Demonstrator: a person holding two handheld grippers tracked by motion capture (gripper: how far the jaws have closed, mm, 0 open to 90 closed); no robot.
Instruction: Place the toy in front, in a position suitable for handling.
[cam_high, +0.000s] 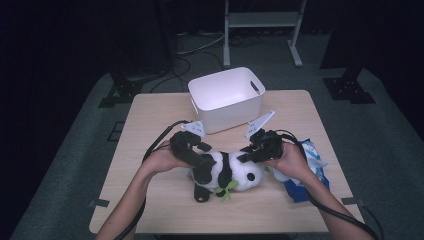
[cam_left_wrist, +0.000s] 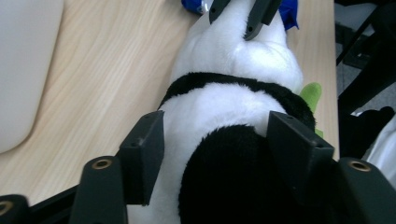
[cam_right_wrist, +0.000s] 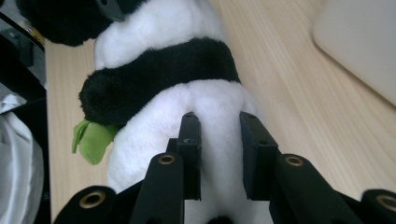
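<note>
- Dim room, pale wooden table (cam_high: 150, 200), white bin (cam_high: 226, 97) beyond the fingers.
- Plush panda (cam_high: 222, 172) lying between both grippers.
- Left gripper (cam_left_wrist: 215, 144) clamped across its black-and-white body; right gripper (cam_right_wrist: 218, 140) pinching the white head end.
- Best lifted evenly, both ends together, then over the bin.

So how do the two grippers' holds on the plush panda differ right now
The left gripper clamps the black-and-white plush panda at its body end with jaws set wide across black fur; the right gripper pinches a narrow fold of white fur at the head end, jaws close together. In the high view the left gripper sits on the panda's left, the right gripper on its right. Both press into the toy as it lies on the wooden table.
</note>
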